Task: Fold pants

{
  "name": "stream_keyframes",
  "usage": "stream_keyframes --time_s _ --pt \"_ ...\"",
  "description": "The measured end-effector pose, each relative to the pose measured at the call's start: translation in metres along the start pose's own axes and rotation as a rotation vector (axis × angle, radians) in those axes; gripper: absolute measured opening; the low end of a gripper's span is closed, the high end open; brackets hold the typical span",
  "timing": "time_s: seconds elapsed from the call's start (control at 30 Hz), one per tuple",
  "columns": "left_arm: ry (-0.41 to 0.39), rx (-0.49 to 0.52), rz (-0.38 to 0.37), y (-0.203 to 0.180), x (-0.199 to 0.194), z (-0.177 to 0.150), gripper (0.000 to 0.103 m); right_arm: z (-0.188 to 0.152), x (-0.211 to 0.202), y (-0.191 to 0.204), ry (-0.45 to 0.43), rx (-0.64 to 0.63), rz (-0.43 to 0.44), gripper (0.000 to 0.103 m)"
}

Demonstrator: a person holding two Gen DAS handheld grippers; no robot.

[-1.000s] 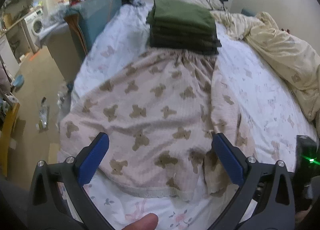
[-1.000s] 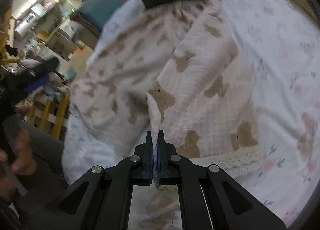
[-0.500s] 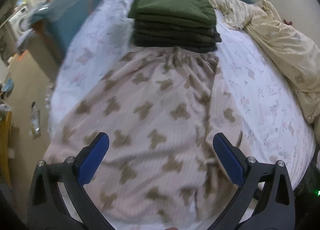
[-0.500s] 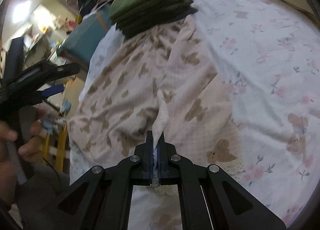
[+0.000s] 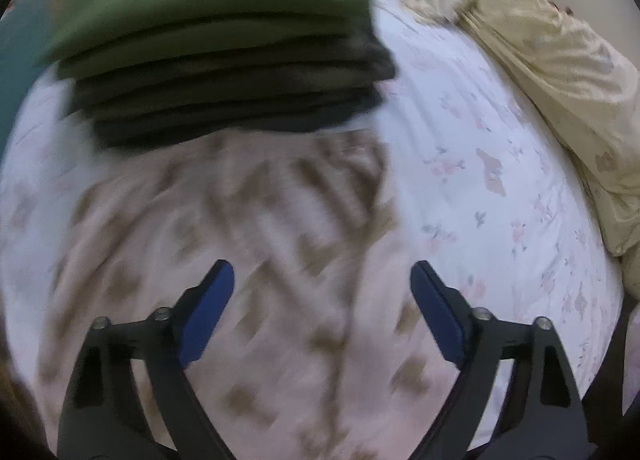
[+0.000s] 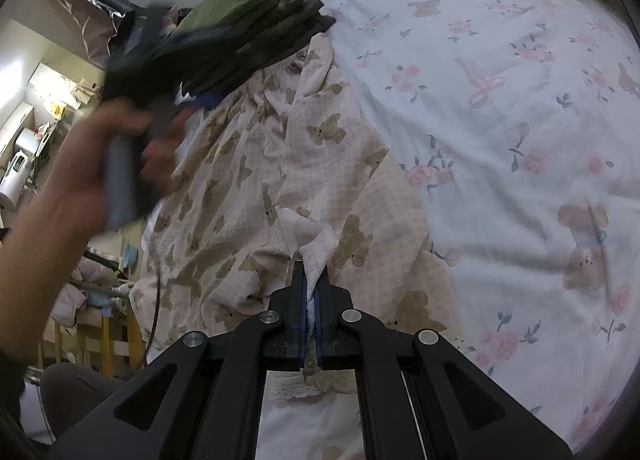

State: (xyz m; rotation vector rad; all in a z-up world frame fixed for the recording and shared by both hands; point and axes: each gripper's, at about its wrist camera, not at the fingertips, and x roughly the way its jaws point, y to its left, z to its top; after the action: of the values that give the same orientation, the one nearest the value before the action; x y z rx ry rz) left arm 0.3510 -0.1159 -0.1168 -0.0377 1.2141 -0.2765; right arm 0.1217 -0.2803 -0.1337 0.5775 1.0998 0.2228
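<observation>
A bed with a pale flowered sheet (image 6: 500, 107) fills both views, in a cluttered bedroom. On it lie the pants (image 6: 304, 163), pinkish cotton printed with brown bears, spread lengthwise from the near edge up toward a stack of folded clothes (image 5: 224, 43), green on top and dark below, which sits touching the waistband end at twelve o'clock in the left wrist view. A cream duvet (image 5: 560, 71) is bunched at two o'clock, well apart from the pants.

The right gripper (image 6: 310, 292) is clamped tight on a pinch of the fabric at the near part of the pants, close to the lace-trimmed hem, and the cloth rises into a small peak at its tips. The left gripper (image 5: 322, 312) points steeply down over the middle of the pants with its blue pads (image 5: 208, 312) wide but closing; the blur hides whether they touch cloth, though nothing looks pinched yet. In the right wrist view the left hand (image 6: 92, 163) shows at nine o'clock, blurred, carrying that tool.

The step seems to be taking a second hold before folding. To do it well, the left tool should probably bite the same edge layer as the right, clear of the stack, and both should lift evenly so the fabric stays taut and the fold lands square.
</observation>
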Motion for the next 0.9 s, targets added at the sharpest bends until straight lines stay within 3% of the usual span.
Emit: stream_keyframes --time_s 0.13,0.2,0.27,0.3,0.43,0.57,0.8,0.9 --pt "0.040 0.045 -0.021 -0.028 0.045 0.031 0.071 0.000 0.003 -0.003 0.018 0.014 0.007 0.002" --pt "0.050 0.074 0.015 -0.040 0.065 0.040 0.051 -0.001 0.004 -0.003 0.024 0.018 0.008 0.002" --pt "0.074 0.107 0.017 -0.050 0.078 0.043 0.008 -0.001 0.004 -0.004 0.029 0.017 0.006 0.002" --pt "0.099 0.133 0.020 -0.055 0.084 0.043 0.003 -0.001 0.004 -0.003 0.031 0.013 0.004 0.002" --pt "0.042 0.209 0.035 -0.061 0.064 0.041 0.001 0.003 0.002 0.002 0.023 -0.010 0.005 0.002" --pt "-0.008 0.220 0.018 -0.043 0.027 0.047 0.001 0.001 -0.011 0.024 -0.018 -0.096 0.078 0.002" --pt "-0.097 0.199 0.061 0.034 -0.052 0.062 0.001 -0.008 -0.027 0.094 0.005 -0.280 0.300 0.002" --pt "-0.063 0.189 0.120 0.078 -0.062 0.062 0.001 -0.010 -0.019 0.143 0.058 -0.352 0.380 0.002"
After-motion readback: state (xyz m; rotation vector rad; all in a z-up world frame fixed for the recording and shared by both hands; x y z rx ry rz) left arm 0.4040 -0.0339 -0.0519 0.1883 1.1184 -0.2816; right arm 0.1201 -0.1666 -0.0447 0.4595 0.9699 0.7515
